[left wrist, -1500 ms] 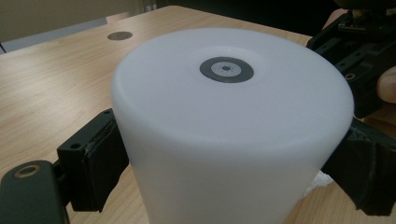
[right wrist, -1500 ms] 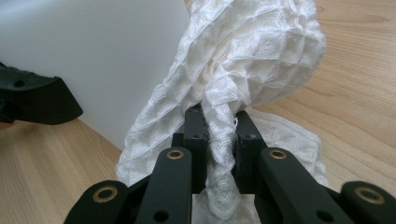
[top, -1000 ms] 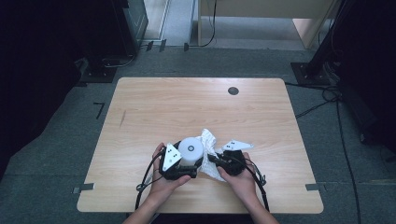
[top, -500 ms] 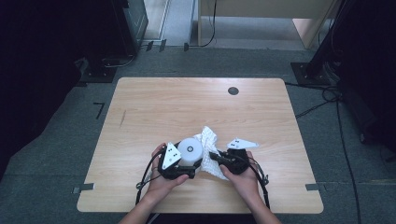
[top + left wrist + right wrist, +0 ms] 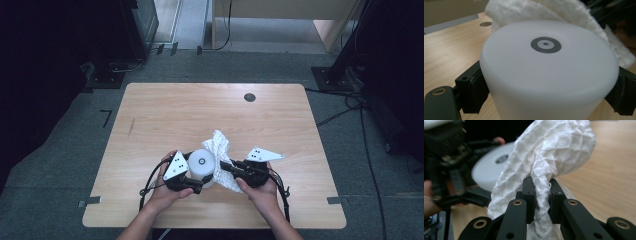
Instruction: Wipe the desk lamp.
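White cylinder is standing upright on the tabletop, close to the near edge and roughly midway along it. Its flat top is carrying a small dark ring mark at the centre. Left hand-held gripper is clamping it: in the left gripper view the two black jaws are pressing against opposite sides of the cylinder wall, spread wide to take its girth.

White waffle-textured cloth is lying against the cylinder's right side, touching it, with a bunched part rising toward the far edge. Right hand-held gripper is pinching a twisted fold of that cloth; jaws are nearly closed, with only the strand of fabric between the pads, and the rest of the cloth is ballooning above them.

Both hands are entering from the near edge, one either side of the cylinder. A small dark round disc is sitting near the far edge, well apart from everything else.
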### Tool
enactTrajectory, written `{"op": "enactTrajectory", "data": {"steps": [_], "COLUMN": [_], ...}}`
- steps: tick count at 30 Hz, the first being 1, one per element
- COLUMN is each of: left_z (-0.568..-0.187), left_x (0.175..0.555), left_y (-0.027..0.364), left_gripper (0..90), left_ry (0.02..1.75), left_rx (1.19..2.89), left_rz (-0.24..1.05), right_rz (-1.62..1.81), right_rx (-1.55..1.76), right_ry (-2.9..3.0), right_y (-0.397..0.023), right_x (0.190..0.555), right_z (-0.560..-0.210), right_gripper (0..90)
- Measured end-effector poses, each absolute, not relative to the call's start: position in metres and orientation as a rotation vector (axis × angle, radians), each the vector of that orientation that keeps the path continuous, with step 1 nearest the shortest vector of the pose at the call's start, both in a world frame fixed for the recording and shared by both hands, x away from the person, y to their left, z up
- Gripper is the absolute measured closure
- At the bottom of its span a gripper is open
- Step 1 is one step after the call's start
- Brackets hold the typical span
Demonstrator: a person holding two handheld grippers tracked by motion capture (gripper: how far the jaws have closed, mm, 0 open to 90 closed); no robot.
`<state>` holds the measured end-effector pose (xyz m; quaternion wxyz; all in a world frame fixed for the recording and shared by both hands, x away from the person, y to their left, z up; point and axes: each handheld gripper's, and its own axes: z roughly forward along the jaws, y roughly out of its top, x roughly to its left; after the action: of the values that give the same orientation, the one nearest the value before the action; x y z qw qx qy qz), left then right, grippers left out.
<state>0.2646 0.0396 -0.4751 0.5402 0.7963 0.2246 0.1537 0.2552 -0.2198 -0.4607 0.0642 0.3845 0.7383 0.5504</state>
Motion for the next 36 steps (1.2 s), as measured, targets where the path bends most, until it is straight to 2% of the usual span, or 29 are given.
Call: {"op": "enactTrajectory", "data": {"steps": [10,14,21,24,36], "left_z": [-0.474,-0.473,-0.473,-0.473,-0.468], "left_x": [0.263,0.264,0.263,0.262,0.263], "left_y": [0.04,0.041,0.039,0.038,0.044], "left_gripper": [8.5,8.5,8.6,8.6,8.6], "left_ry": [0.514,0.52,0.513,0.51,0.518], "left_rx": [1.894,1.889,1.89,1.891,1.866], "left_rz": [0.363,0.367,0.364,0.365,0.367], "right_rz": [1.386,1.452,1.663,1.671,1.416], "right_rx": [1.273,1.249,1.115,1.107,1.254], "right_ry": [2.382,2.339,2.187,2.18,2.367], "right_y": [-0.205,-0.209,-0.223,-0.224,-0.207], "right_x": [0.265,0.262,0.25,0.248,0.261], "right_z": [-0.494,-0.484,-0.442,-0.437,-0.487], "right_gripper": [79.3,79.2,79.0,79.0,79.2]}}
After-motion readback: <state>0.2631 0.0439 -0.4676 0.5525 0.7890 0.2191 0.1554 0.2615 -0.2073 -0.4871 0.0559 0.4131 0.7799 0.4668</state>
